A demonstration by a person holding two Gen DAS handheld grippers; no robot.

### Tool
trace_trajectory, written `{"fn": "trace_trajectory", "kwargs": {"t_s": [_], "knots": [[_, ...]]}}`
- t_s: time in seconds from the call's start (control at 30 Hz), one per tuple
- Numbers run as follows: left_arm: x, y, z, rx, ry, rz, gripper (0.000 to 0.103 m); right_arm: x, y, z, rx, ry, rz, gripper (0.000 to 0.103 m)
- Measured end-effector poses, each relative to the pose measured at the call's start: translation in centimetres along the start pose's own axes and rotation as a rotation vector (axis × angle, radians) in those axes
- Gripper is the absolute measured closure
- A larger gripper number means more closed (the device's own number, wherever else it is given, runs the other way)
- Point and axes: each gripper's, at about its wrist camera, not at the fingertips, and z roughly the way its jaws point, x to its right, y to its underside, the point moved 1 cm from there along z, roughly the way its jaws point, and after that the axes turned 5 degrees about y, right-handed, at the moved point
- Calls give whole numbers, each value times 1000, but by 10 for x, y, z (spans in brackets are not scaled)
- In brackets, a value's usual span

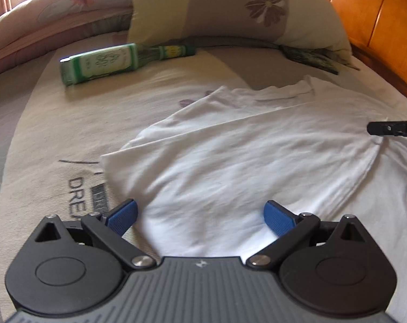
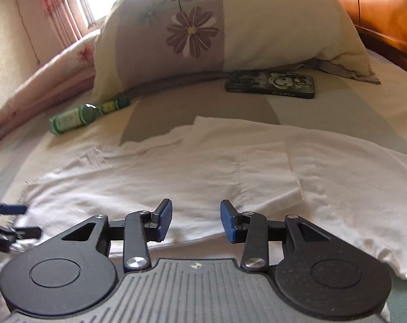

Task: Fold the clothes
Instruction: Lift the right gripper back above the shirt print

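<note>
A white garment (image 1: 230, 156) lies spread on the bed, one side folded over in a long diagonal crease. My left gripper (image 1: 200, 219) hovers open over its near edge, blue pads wide apart with nothing between them. In the right wrist view the same white garment (image 2: 203, 172) stretches across the bed, a folded flap showing near its middle. My right gripper (image 2: 196, 220) stands open just above the cloth, holding nothing. The left gripper's fingers (image 2: 9, 210) show at the left edge; a black tip of the right gripper (image 1: 391, 128) pokes in from the right.
A green bottle (image 1: 101, 62) lies on the sheet by a flowered pillow (image 2: 203, 27). A dark phone case (image 2: 270, 84) rests under the pillow's edge. The wooden headboard (image 1: 378, 13) runs along the right. A pink folded quilt (image 2: 42, 88) and a window are at the left.
</note>
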Motion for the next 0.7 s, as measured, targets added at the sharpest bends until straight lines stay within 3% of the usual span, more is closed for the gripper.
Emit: {"fn": "trace_trajectory", "kwargs": {"t_s": [0.1,0.23,0.4,0.5,0.6,0.7], "knots": [[-18,-3,-15,37,17,-53,3,-7,4,-7,23,-8,-34,57],[-22,-14,-6,41,32,-72,3,-25,9,-25,62,-35,-57,35],[-23,-30,10,38,46,-89,3,-42,23,-42,35,-95,-92,35],[-24,-39,20,36,55,-99,3,-40,35,-62,27,-107,-85,28],[-19,-43,8,62,48,-97,3,-37,50,-81,15,-112,-80,26],[3,-33,-14,72,112,-40,3,-38,69,-98,-12,-112,-95,22]]}}
